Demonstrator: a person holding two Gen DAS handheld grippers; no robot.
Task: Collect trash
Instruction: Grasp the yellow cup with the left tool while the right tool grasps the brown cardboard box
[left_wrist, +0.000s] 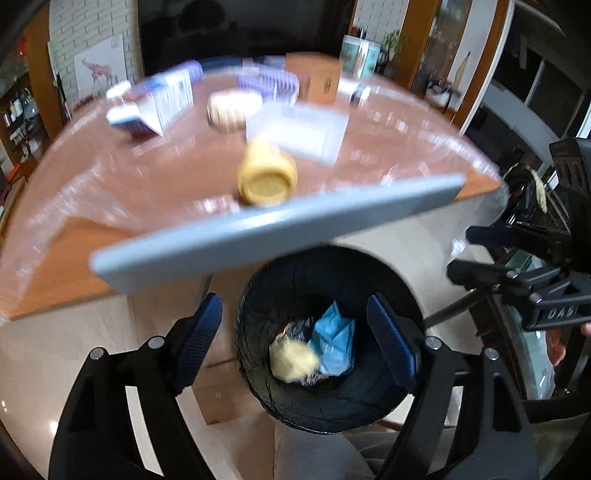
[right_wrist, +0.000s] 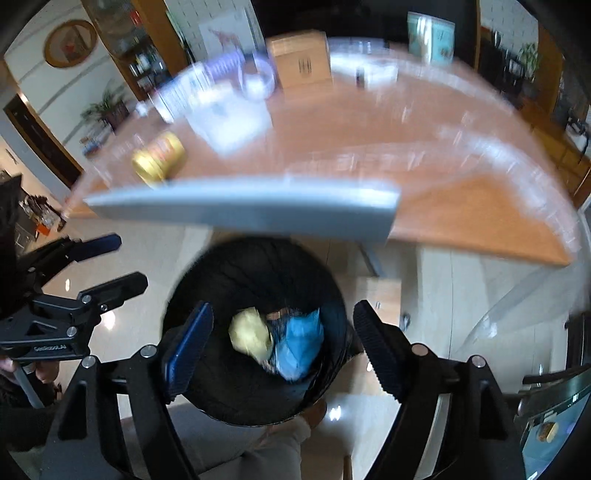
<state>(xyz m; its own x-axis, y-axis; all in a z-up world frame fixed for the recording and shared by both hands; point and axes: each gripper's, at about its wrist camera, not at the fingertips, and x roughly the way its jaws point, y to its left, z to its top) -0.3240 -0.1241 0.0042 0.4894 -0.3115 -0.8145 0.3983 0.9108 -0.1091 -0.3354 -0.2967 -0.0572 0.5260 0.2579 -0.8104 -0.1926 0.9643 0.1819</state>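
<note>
Fingers on both the left gripper (left_wrist: 295, 343) and right gripper (right_wrist: 282, 349) gape wide and empty over the bin (left_wrist: 384, 413); yellow can (left_wrist: 266, 178) on the table (left_wrist: 388, 162) looks light, rigid, slippery, so I'd pinch across its round side.

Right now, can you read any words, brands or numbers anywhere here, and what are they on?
"DAB": raised letters on the housing of the right claw, maybe partial.
"...AI": white label on the left claw; the rest is blurred.
Print on the yellow can, white-and-blue carton and brown box: too blurred to read.
</note>
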